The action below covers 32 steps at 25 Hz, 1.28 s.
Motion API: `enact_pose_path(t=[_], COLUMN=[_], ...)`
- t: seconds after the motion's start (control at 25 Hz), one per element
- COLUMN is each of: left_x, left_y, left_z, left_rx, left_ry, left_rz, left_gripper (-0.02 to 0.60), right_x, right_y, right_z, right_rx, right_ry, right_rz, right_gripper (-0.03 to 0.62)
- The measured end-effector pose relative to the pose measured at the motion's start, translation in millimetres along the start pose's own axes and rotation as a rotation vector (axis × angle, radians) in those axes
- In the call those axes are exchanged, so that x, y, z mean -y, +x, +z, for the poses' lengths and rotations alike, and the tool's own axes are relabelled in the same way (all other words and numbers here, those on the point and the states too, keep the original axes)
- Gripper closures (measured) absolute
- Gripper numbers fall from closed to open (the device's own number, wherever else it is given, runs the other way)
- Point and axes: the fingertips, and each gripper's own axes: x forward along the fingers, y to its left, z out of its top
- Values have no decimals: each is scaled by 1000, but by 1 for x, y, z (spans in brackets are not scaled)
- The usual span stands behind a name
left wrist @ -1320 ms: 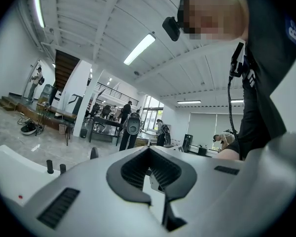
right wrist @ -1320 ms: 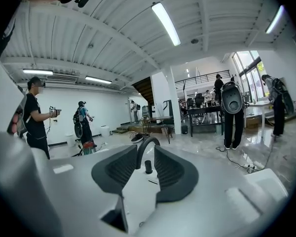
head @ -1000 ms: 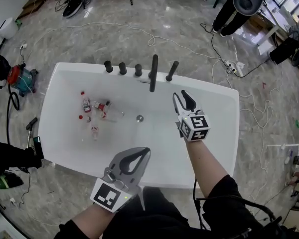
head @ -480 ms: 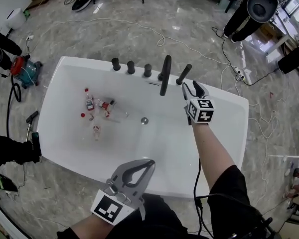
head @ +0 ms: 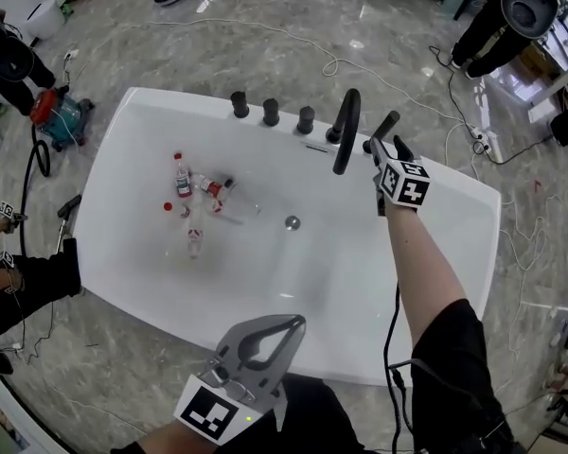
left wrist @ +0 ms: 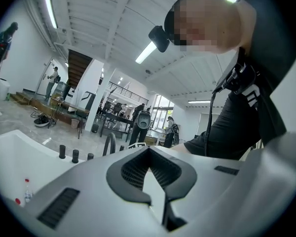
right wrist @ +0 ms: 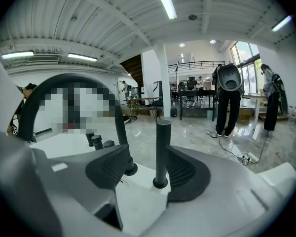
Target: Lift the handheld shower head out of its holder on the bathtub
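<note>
The handheld shower head [head: 388, 123] is a slim black rod standing upright in its holder on the far rim of the white bathtub [head: 454, 244], just right of the curved black faucet [head: 345, 132]. My right gripper [head: 385, 147] reaches up to it. In the right gripper view the rod [right wrist: 162, 142] stands between the jaws of the right gripper [right wrist: 148, 158], which have just been opening; the left pad is clear of it. My left gripper [head: 297, 322] hangs over the near rim, and the left gripper view shows the left gripper [left wrist: 149, 151] shut on nothing.
Three black knobs [head: 271, 112] stand left of the faucet. Several small bottles [head: 194, 201] lie in the tub near the drain [head: 292, 222]. Cables [head: 435, 74] trail over the marble floor, a red and blue machine [head: 59, 116] sits left, and people stand around.
My right gripper has travelled out across the tub to the far rim and now has the shower rod between its jaws. The left gripper has sunk a little toward the near rim.
</note>
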Motion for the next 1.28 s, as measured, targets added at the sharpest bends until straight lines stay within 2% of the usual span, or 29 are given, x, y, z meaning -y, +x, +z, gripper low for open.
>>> enact_pose_path(t=[0.2, 0.52, 0.76, 1.0, 1.28], left_x=[-14, -24, -23, -16, 3], left_y=[-6, -11, -20, -26, -29], left_z=[-14, -34, -40, -42, -27], left_rx=[4, -26, -47, -66, -60], left_ry=[-8, -1, 8, 13, 25], left_rz=[37, 51, 62, 61, 19], left_gripper=[581, 581, 581, 581, 581], right_x=[24, 35, 40, 35, 35], right_y=[24, 54, 56, 43, -2], right_z=[-4, -6, -4, 10, 54], right_rx=[-10, -21, -30, 7, 91], right_ry=[4, 11, -7, -22, -33], right_rz=[-64, -89, -96, -85, -83], right_gripper=[390, 391, 470, 474, 474])
